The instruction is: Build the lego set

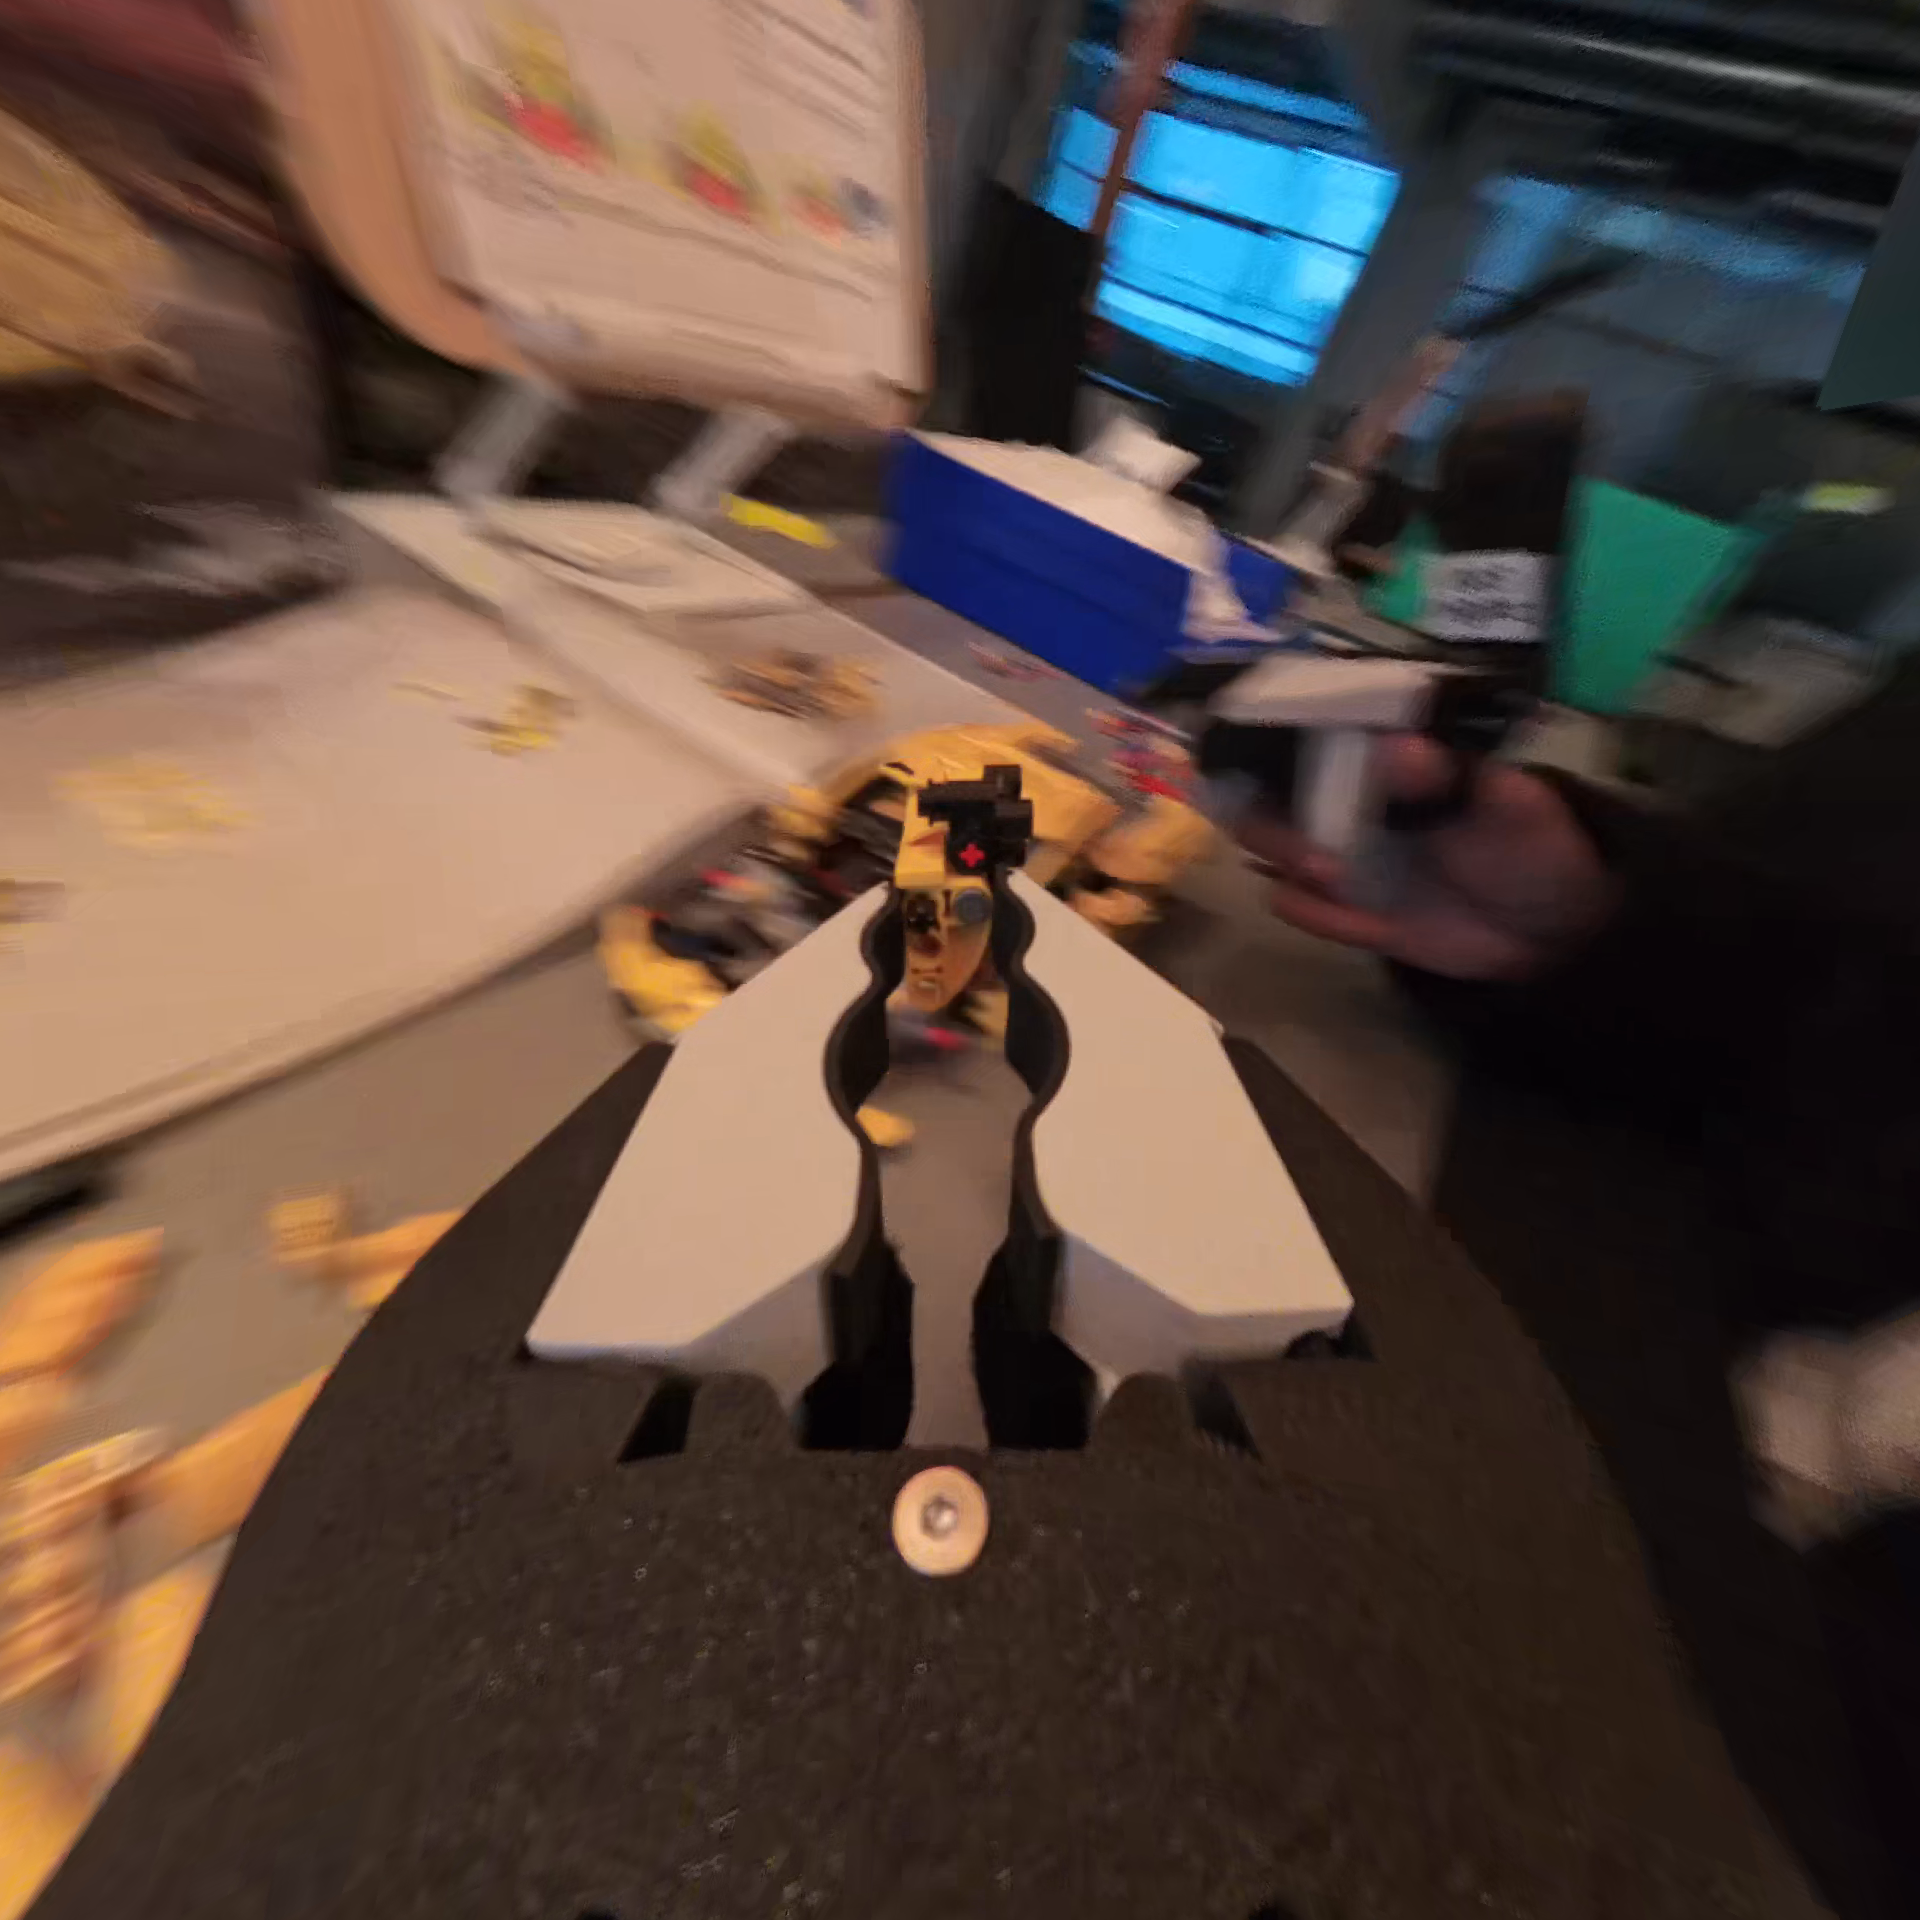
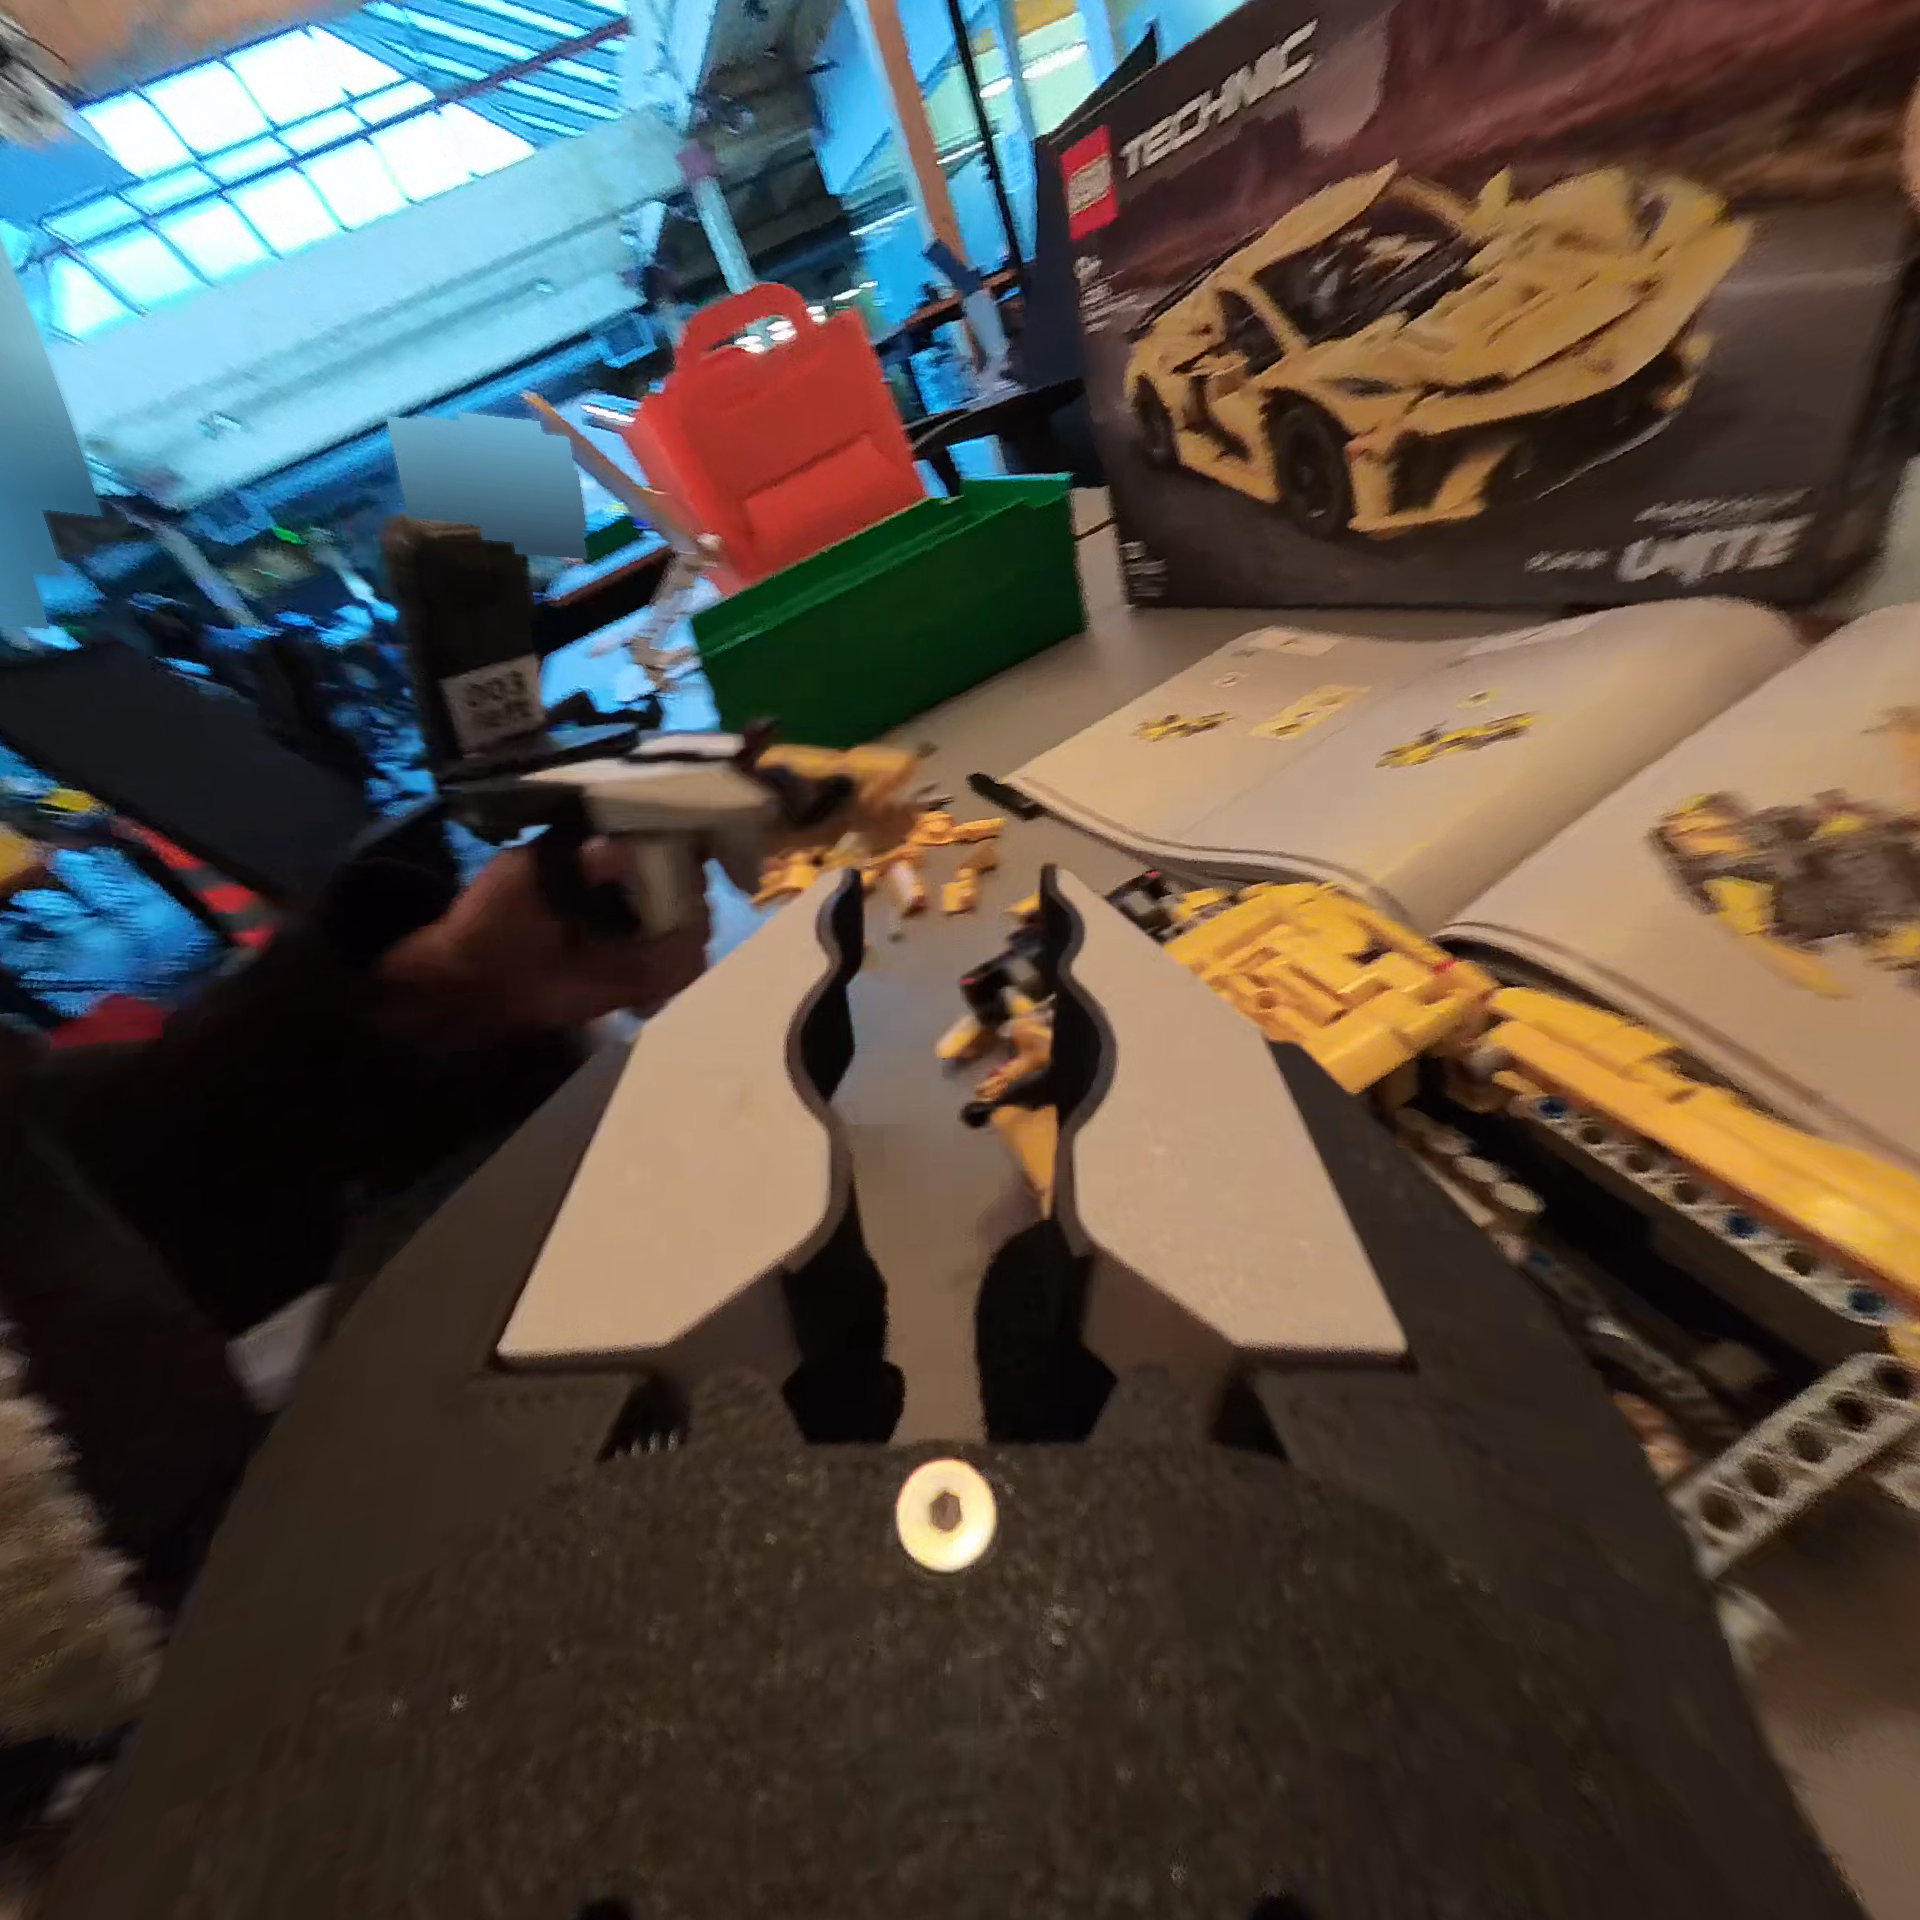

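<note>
In the left wrist view, my left gripper (image 1: pixel 951 894) is shut on a small yellow and black lego sub-assembly (image 1: pixel 961 842) with a red cross mark, held in the air above the blurred yellow car model (image 1: pixel 1132 831). My right gripper (image 1: pixel 1236 727) shows farther right, in a hand. In the right wrist view, my right gripper (image 2: pixel 948 883) is open and empty above the table. The yellow car model (image 2: pixel 1340 977) lies just to its right. The left gripper (image 2: pixel 764 769) is at left with the yellow piece (image 2: pixel 842 769) at its tips.
An open instruction book (image 2: pixel 1455 748) lies behind the model, with the set's box (image 2: pixel 1455 312) standing behind it. A green box (image 2: pixel 894 613) with a red bag (image 2: pixel 779 436) sits at the back. Loose yellow pieces (image 2: pixel 914 852) are scattered ahead. A blue box (image 1: pixel 1039 571) stands at the far table edge. One gripper's finger ends stand about 12 cm off the other's.
</note>
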Action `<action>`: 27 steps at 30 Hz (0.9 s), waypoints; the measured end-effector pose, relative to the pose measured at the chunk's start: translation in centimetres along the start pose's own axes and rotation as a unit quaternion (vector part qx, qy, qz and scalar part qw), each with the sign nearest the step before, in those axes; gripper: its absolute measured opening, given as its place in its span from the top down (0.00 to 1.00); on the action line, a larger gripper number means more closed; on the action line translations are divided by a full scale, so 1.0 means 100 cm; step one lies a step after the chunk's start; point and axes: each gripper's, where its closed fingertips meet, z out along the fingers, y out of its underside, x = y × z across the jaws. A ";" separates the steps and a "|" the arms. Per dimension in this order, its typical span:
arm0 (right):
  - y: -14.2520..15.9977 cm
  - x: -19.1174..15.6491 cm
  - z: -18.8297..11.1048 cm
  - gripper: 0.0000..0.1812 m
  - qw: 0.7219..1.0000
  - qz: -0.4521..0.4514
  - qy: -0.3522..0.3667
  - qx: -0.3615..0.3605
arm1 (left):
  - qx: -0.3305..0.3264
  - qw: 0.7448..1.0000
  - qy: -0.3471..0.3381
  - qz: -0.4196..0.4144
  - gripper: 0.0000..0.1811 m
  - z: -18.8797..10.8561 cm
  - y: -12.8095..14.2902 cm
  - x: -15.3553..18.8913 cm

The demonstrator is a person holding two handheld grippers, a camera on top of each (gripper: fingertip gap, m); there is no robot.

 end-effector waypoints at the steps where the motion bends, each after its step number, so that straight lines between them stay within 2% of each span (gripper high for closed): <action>1: -0.002 0.004 -0.001 0.82 1.000 -0.020 0.018 0.004 | -0.034 0.998 0.058 -0.019 0.91 0.007 0.012 0.019; 2: -0.003 0.007 -0.002 0.81 0.999 -0.038 0.033 0.008 | -0.074 0.993 0.088 -0.022 0.91 0.012 0.026 0.032; 4: -0.004 0.010 -0.003 0.80 0.997 -0.059 0.051 0.010 | -0.131 0.988 0.068 0.040 0.91 0.018 0.048 0.034; 6: 0.001 0.008 -0.001 0.80 0.997 -0.060 0.049 -0.004 | -0.161 0.983 0.043 0.083 0.91 0.021 0.059 0.030; 11: 0.004 0.011 0.000 0.80 0.998 -0.045 0.050 -0.014 | -0.188 0.978 0.026 0.082 0.91 0.022 0.069 0.022; 18: 0.000 0.025 -0.009 0.80 0.997 -0.011 0.073 -0.009 | -0.224 0.968 0.052 0.104 0.91 0.023 0.085 0.034; 21: -0.010 0.032 -0.019 0.80 0.995 -0.013 0.097 -0.004 | -0.234 0.964 0.060 0.115 0.91 0.023 0.090 0.039; 23: -0.026 0.048 -0.046 0.78 0.988 -0.039 0.151 -0.018 | -0.239 0.962 0.061 0.116 0.91 0.022 0.092 0.039; 24: -0.034 0.063 -0.071 0.75 0.977 -0.063 0.199 -0.035 | -0.238 0.962 0.060 0.117 0.91 0.022 0.092 0.039; 25: -0.039 0.080 -0.102 0.76 0.962 -0.081 0.254 -0.056 | -0.239 0.962 0.060 0.117 0.91 0.022 0.092 0.039; 27: -0.043 0.100 -0.164 0.78 0.942 -0.077 0.315 -0.088 | -0.238 0.963 0.061 0.112 0.91 0.023 0.092 0.038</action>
